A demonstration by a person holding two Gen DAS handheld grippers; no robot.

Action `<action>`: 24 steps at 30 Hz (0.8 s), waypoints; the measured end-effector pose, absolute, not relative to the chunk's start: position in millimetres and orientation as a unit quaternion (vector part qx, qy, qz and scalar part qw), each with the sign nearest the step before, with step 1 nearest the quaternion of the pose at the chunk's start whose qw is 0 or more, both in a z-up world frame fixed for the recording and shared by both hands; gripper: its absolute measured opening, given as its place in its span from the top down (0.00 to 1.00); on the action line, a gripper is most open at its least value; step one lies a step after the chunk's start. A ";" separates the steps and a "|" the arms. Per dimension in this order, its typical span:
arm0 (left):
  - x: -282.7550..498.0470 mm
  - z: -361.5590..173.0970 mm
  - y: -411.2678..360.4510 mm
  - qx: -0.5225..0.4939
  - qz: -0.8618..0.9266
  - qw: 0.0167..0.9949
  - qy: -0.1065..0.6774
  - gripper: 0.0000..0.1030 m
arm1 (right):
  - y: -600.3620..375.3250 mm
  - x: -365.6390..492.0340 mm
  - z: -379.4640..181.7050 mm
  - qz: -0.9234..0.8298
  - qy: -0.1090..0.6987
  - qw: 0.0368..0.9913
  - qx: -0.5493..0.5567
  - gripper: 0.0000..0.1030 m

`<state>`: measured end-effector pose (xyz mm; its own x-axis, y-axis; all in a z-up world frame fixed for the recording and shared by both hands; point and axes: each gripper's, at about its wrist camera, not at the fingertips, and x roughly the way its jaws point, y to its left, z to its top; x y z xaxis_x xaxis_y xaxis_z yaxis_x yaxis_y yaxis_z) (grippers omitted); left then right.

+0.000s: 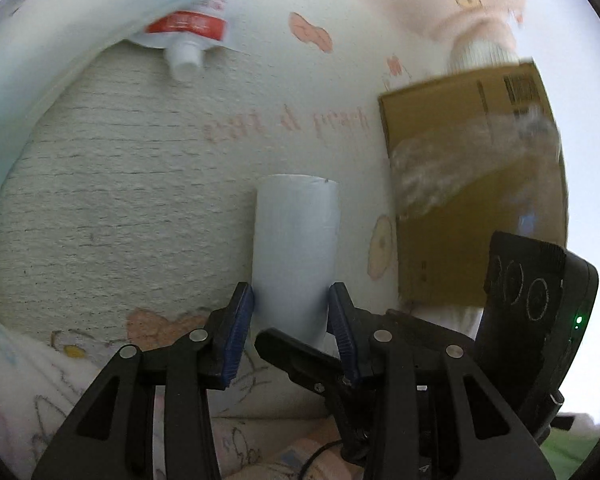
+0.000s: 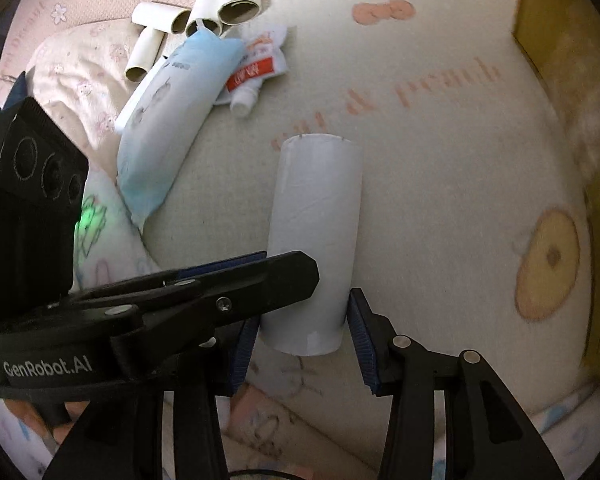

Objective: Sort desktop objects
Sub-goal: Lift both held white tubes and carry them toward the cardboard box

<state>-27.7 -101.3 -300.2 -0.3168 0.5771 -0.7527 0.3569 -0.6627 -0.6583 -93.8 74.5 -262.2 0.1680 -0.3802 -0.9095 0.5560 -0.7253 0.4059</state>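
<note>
A white paper tube [image 1: 296,248] stands between the blue pads of my left gripper [image 1: 291,300], which press on its two sides. The right gripper's black finger [image 1: 296,356] crosses the tube's near end. In the right wrist view the same tube [image 2: 316,240] has its near end between the pads of my right gripper [image 2: 303,340], both against its sides. The left gripper's finger [image 2: 260,280] lies across the tube from the left. Whether the tube rests on the cream mat [image 2: 440,200] I cannot tell.
A blue and white pouch [image 2: 172,120] and a squeezed tube with a red label [image 2: 256,72] lie at the far left, with several cardboard rolls [image 2: 204,12] behind them. A brown cardboard box [image 1: 472,184] with clear plastic film inside stands to the right. Printed bedding surrounds the mat.
</note>
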 end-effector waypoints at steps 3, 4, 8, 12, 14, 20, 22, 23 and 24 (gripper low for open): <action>-32.3 -296.7 -100.6 -0.578 0.714 0.069 -0.388 0.58 | 87.4 -90.1 -265.4 -0.638 0.051 0.371 0.673 0.59; -35.2 -297.1 -101.8 -0.579 0.714 0.068 -0.387 0.57 | 89.2 -89.4 -265.8 -0.638 0.051 0.370 0.673 0.59; -47.8 -300.3 -106.6 -0.585 0.709 0.059 -0.390 0.54 | 92.7 -90.8 -265.4 -0.642 0.045 0.368 0.672 0.59; -54.1 -299.8 -111.0 -0.584 0.708 0.048 -0.394 0.54 | 94.0 -97.5 -258.3 -0.652 0.024 0.371 0.661 0.59; -55.0 -301.3 -112.8 -0.583 0.707 0.043 -0.399 0.54 | 94.8 -102.0 -255.9 -0.654 0.010 0.376 0.656 0.59; -51.3 -304.5 -112.8 -0.569 0.711 0.044 -0.411 0.54 | 89.8 -113.0 -261.8 -0.649 -0.004 0.372 0.664 0.59; -51.1 -302.7 -109.2 -0.570 0.716 0.047 -0.399 0.54 | 86.9 -114.0 -264.1 -0.648 -0.002 0.374 0.664 0.59; -51.1 -301.6 -107.8 -0.572 0.717 0.047 -0.396 0.54 | 86.5 -115.7 -264.4 -0.648 0.000 0.376 0.663 0.59; -51.2 -300.6 -106.1 -0.572 0.718 0.047 -0.393 0.54 | 86.9 -113.8 -266.4 -0.647 0.004 0.378 0.662 0.59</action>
